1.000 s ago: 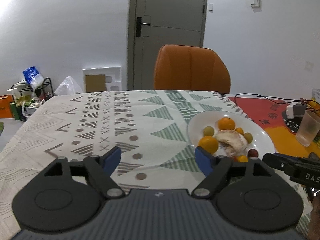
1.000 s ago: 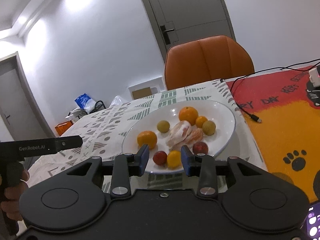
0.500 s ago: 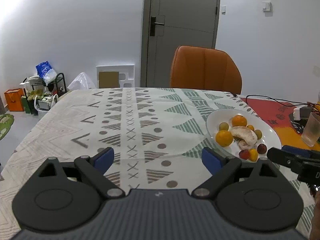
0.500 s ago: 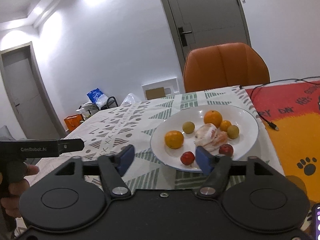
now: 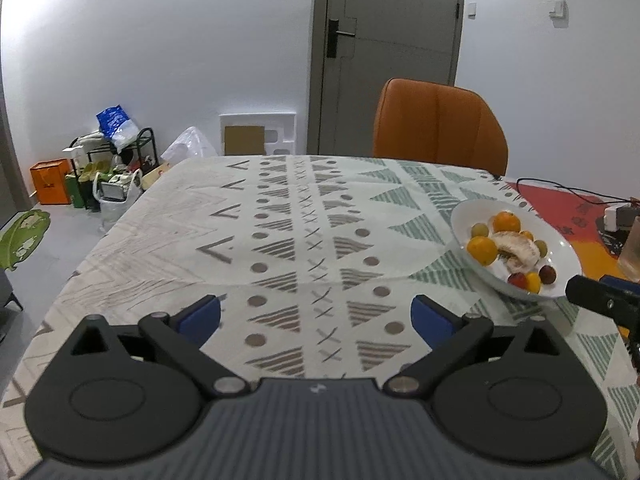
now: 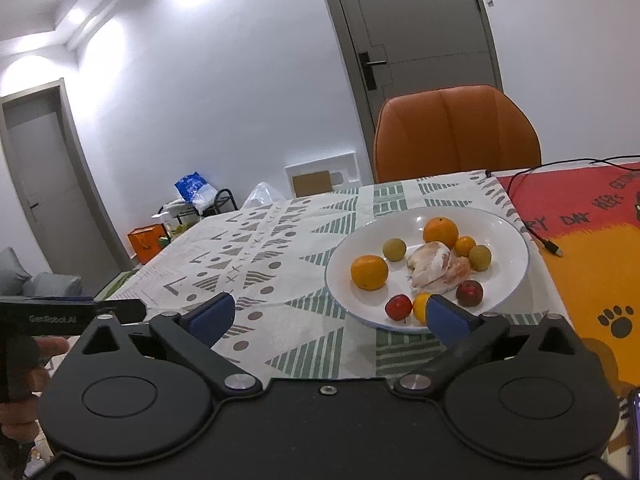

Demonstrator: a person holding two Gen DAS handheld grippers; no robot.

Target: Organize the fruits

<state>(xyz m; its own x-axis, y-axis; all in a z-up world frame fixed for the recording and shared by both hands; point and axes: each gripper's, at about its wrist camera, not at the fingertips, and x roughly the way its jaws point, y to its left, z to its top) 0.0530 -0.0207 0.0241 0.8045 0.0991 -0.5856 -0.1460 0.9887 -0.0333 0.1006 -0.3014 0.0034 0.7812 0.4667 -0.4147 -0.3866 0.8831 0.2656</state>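
Note:
A white plate (image 6: 508, 232) (image 5: 568, 256) holds two oranges (image 6: 369, 272), a peeled citrus (image 6: 434, 266), small green, yellow and red fruits. My right gripper (image 6: 330, 316) hovers just short of the plate's near rim, its jaws opening wide with nothing between them. A small yellow fruit (image 6: 420, 305) sits partly behind its right fingertip (image 6: 450, 318). My left gripper (image 5: 316, 316) hangs over the patterned tablecloth (image 5: 288, 240), left of the plate, jaws still opening and empty.
An orange chair (image 6: 456, 136) stands at the table's far edge. A red and orange mat (image 6: 592, 248) with a black cable (image 6: 536, 232) lies right of the plate. A glass (image 5: 632, 252) stands at the far right. Bags and a rack (image 5: 104, 176) clutter the floor.
Both grippers opened wide and drew back from the plate. The right one let go around the small yellow fruit, which now lies on the plate's near side.

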